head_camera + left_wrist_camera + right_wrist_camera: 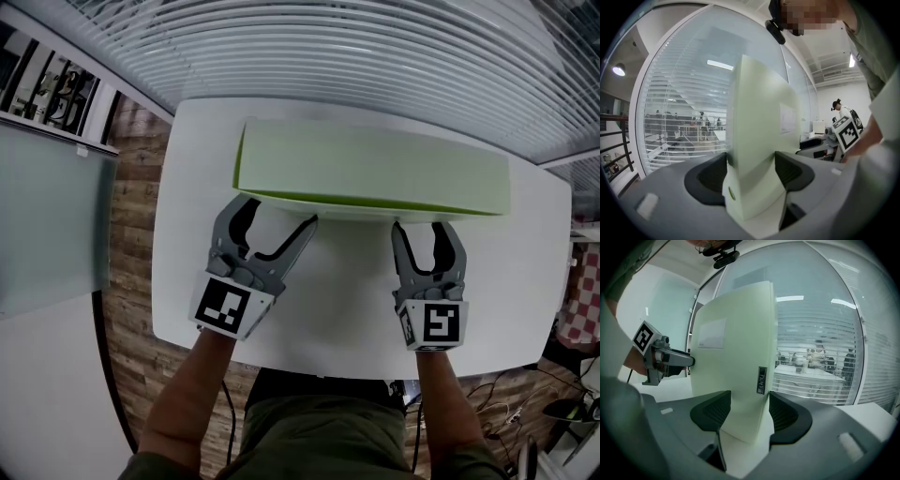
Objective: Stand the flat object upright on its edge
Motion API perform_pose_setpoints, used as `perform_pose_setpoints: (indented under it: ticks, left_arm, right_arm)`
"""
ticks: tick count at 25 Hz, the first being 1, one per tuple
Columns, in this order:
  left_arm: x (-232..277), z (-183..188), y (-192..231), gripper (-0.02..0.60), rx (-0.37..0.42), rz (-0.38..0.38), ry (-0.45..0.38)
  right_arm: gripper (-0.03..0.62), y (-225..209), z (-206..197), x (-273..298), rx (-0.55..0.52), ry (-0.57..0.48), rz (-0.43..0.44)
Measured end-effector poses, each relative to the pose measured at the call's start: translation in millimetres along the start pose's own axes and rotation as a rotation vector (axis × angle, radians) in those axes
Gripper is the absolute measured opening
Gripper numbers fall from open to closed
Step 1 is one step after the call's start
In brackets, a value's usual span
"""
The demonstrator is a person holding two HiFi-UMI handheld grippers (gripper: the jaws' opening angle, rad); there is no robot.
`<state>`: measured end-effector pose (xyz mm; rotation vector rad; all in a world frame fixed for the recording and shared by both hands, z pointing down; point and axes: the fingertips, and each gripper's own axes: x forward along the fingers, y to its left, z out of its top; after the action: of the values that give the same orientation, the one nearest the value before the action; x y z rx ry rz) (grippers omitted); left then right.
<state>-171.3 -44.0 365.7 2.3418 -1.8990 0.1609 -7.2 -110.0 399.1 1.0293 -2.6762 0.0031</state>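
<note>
The flat object is a pale green slab (pixel 375 169) with brighter green edges, on a white table (pixel 337 309). From the head view I see its broad face, with its near long edge at the tips of both grippers. My left gripper (pixel 281 211) is angled toward the slab's left part. My right gripper (pixel 428 225) points straight at its right part. In the left gripper view the slab (pixel 759 140) rises upright between the jaws of the left gripper (pixel 751 173), pads against both sides. The right gripper (pixel 750 411) holds the slab (pixel 736 357) the same way.
A glass wall with white blinds (pixel 375 56) runs just behind the table's far edge. Wooden floor (pixel 131 244) lies to the left. A frosted partition (pixel 47 216) stands further left. Cables and gear (pixel 562 403) lie at the lower right.
</note>
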Motion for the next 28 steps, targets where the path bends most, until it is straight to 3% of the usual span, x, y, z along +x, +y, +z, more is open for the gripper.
perform_pose_setpoints:
  ticks: [19, 28]
  left_arm:
    - [-23.7, -2.3, 8.5, 0.298, 0.023, 0.018, 0.016]
    - [-38.6, 12.5, -2.9, 0.298, -0.023, 0.017, 0.013]
  right_arm:
    - [0.258, 0.9, 5.4, -8.6, 0.025, 0.013, -0.004]
    - [0.258, -3.0, 14.1, -31.2, 0.026, 0.013, -0.020]
